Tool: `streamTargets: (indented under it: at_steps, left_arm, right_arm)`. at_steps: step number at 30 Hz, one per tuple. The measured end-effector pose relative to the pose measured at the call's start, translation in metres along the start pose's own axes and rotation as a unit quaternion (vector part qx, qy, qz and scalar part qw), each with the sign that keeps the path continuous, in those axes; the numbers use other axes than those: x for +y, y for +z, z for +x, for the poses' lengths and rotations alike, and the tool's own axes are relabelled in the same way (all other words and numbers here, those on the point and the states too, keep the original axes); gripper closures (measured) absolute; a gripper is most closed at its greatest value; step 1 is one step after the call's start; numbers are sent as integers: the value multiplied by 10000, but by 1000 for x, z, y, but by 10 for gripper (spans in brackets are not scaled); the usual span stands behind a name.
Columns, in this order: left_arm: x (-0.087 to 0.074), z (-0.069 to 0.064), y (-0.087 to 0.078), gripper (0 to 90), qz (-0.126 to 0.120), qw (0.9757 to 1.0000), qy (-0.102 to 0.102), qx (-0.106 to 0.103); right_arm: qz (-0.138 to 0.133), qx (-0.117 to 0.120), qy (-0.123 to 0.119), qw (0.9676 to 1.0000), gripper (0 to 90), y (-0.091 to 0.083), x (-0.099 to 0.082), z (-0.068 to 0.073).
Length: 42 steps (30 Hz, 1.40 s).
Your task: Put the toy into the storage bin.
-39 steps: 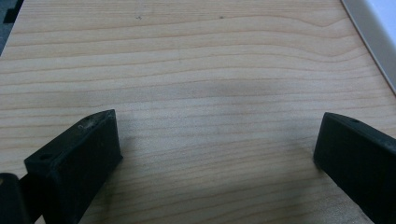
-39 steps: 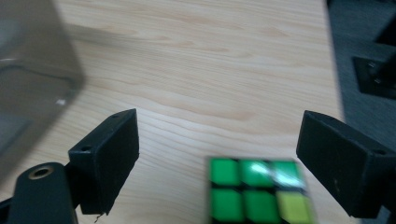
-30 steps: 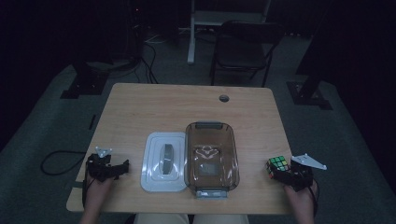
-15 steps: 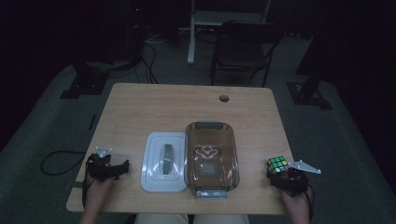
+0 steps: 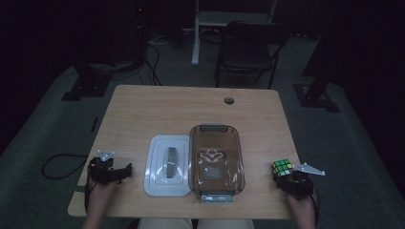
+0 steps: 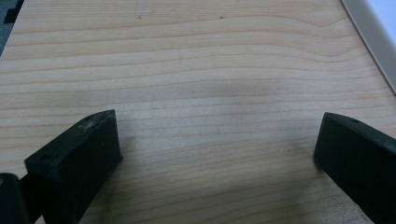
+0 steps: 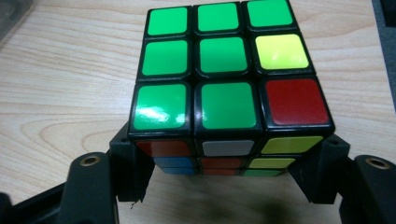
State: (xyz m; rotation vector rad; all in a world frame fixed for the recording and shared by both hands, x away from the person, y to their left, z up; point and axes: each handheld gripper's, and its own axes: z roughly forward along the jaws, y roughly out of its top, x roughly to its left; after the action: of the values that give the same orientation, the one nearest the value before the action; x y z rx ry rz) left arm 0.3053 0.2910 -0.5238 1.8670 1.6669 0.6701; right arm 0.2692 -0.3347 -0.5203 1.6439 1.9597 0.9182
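The right gripper (image 5: 288, 175) has just been closing and now clamps the cube (image 7: 229, 88) from both sides, low on its body, near the right edge of the table (image 5: 191, 109). The cube looks to be sitting on the wood, so the pick-up seems only begun; lifting and carrying are left, likely to the open box (image 5: 216, 160) just to its left. The lid (image 5: 168, 164) lies beside the box. The left gripper (image 6: 219, 154) rests with its jaws wide apart over bare wood, holding nothing. The far half of the table offers free room; the edge beside the cube leaves little margin.
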Motion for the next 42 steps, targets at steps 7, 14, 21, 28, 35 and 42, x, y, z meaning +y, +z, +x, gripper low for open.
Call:
streamTargets:
  at_steps: [7, 14, 21, 28, 35, 42]
  left_arm:
    - [0, 0, 0, 12, 4, 10000, 5, -1]
    - [0, 0, 0, 12, 2, 10000, 1, -2]
    - [0, 0, 0, 12, 2, 10000, 4, -1]
    - [0, -1, 0, 12, -8, 10000, 71, -60]
    - [0, -1, 0, 12, -7, 10000, 73, -60]
    - [0, -1, 0, 12, -6, 10000, 72, -60]
  right_arm:
    - [-95, -2, -94, 9999, 339, -3, 4, 2]
    - [-326, 144, -197, 9992, 339, -19, 17, 3]
    - [-485, 305, -470, 9972, 339, -36, 31, 11]
    - [-747, 532, -751, 9930, 339, -54, 51, 22]
    - [-1030, 880, -1056, 9851, 339, -74, 72, 39]
    - [-1145, 1244, -1440, 9750, 339, -87, 89, 60]
